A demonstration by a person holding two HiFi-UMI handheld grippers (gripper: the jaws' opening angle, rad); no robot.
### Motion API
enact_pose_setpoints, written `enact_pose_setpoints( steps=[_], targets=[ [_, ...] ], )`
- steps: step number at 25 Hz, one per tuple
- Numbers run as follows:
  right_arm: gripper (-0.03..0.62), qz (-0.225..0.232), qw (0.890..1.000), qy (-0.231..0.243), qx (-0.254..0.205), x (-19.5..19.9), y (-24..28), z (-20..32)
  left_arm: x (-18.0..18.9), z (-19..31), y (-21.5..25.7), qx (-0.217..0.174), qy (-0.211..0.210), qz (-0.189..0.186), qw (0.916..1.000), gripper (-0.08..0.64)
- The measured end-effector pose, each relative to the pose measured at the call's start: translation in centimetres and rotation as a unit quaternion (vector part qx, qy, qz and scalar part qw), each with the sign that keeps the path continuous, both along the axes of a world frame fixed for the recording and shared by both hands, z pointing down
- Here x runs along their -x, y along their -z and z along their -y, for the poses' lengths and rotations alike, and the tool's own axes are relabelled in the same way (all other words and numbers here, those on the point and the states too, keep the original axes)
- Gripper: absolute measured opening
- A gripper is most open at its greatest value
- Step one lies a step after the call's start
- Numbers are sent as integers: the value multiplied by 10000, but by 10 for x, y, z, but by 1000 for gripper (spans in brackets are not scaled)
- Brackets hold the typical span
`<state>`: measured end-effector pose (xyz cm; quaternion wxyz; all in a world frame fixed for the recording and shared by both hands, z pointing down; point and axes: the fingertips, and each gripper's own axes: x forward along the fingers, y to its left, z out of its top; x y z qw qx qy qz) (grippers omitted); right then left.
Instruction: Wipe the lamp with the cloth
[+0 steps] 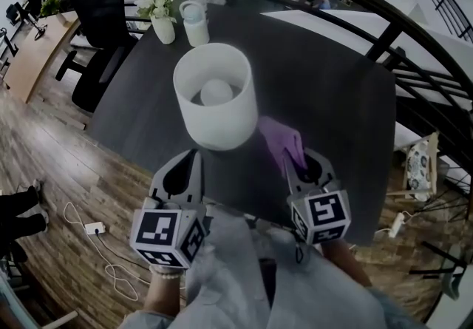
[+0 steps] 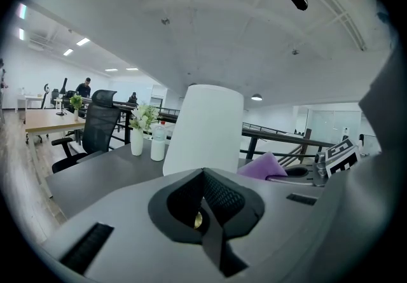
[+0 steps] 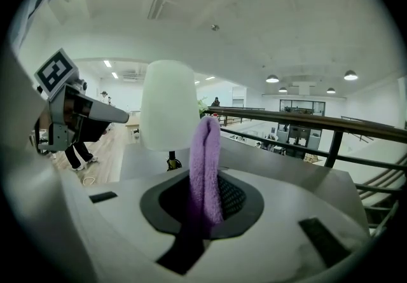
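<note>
A lamp (image 1: 214, 95) with a white cylindrical shade stands upright on the dark table (image 1: 332, 83); its bulb shows inside the shade from above. My right gripper (image 1: 287, 163) is shut on a purple cloth (image 1: 281, 139), just right of the shade's near side; whether cloth and shade touch I cannot tell. In the right gripper view the cloth (image 3: 205, 167) stands folded up out of the jaws, with the lamp (image 3: 168, 105) behind it. My left gripper (image 1: 194, 157) is below the shade, shut with nothing in it (image 2: 203, 180). The lamp (image 2: 205, 129) rises straight ahead of it.
At the table's far end stand a white vase of flowers (image 1: 161, 6) and a white bottle (image 1: 195, 23). A black office chair (image 1: 103, 17) is at the table's left. A dark railing (image 1: 384, 39) curves behind and to the right. A cable and plug block (image 1: 94, 228) lie on the wood floor.
</note>
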<state>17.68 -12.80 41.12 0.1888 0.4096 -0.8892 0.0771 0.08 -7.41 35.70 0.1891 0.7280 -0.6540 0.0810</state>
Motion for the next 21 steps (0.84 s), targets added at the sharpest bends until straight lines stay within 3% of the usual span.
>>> enact_pose_setpoints(
  steps=[21],
  targets=[
    [48, 42, 9997, 98, -216, -8, 11, -1, -10, 2, 1, -99, -26, 53, 9999, 12]
  ],
)
